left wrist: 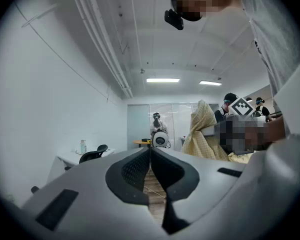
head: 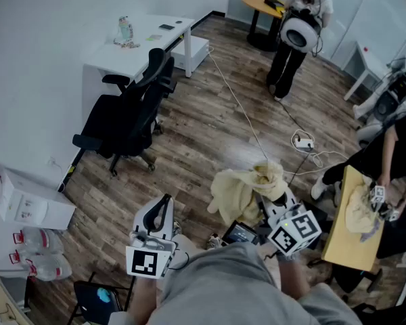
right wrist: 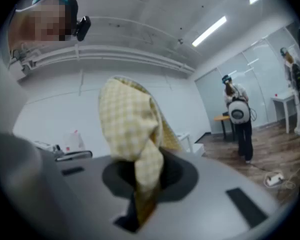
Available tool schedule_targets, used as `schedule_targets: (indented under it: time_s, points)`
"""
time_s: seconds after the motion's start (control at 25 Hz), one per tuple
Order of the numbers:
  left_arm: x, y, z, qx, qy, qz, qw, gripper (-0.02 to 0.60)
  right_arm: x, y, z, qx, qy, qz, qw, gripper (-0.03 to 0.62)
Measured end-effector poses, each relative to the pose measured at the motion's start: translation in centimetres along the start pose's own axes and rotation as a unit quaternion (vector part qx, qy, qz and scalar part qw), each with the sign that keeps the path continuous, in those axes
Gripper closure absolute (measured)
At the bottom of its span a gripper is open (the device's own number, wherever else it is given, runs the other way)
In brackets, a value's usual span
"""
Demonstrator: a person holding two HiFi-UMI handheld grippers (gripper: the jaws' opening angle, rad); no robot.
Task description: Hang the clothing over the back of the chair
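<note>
Wood-plank floor [head: 203, 147] below — right tongs [right wrist: 140, 186] pinch soft yellow checked cloth [right wrist: 132, 129], left tongs [left wrist: 150, 160] closed, empty.

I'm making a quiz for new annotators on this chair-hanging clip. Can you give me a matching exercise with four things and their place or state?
Things
1. yellow checked garment
2. black office chair
3. left gripper
4. bottle

Place or state
A. jaws shut, nothing between them
B. pinched in the right gripper
C. stands on the white desk
D. beside the white desk, its back bare

Pairs: 1-B, 2-D, 3-A, 4-C
</note>
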State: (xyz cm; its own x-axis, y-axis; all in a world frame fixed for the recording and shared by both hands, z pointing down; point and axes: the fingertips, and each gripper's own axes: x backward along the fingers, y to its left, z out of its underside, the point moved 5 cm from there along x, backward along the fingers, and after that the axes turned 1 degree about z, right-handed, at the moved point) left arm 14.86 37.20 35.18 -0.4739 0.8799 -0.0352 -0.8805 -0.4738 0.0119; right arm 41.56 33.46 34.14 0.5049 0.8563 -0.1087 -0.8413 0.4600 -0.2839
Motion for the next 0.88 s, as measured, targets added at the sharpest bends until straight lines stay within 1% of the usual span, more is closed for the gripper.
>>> schedule_targets:
  time_s: [0.12,0.24,0.32,0.4,0.56,0.88]
  points:
    - [0.7,0.5,-0.5,-0.002,-0.018,-0.007,0.9998,0.541,0.5,0.6,0.2,0.003,-0.003,-0.006,1.0,0.536]
    - [1.2,0.2,-0.8,0.005,-0.023,-0.023,0.9994,0.541,1.2,0.7,0.2,0.007,-0.005,-0.012,1.0,0.536]
    - [1.6,-0.4,-0.8,-0.006,-0.026,-0.028,0.9992,0.541,1.6,0.4,0.4,0.007,-0.007,-0.013,1.0,0.536]
    - [1.8,-1.0,-0.4,-0.013,-0.024,-0.031,0.9992,0.541,1.9,0.2,0.6,0.006,-0.01,-0.016,1.0,0.536]
    - [2.0,-1.7,0.2,-0.013,-0.015,-0.032,0.9993,0.541,2.5,0.1,1.0,0.004,-0.006,-0.022,1.0,0.536]
    - [1.6,-2.1,-0.3,-0.022,-0.016,-0.038,0.9989,0.541,1.9,-0.2,1.1,0.004,-0.002,-0.037,0.999,0.536]
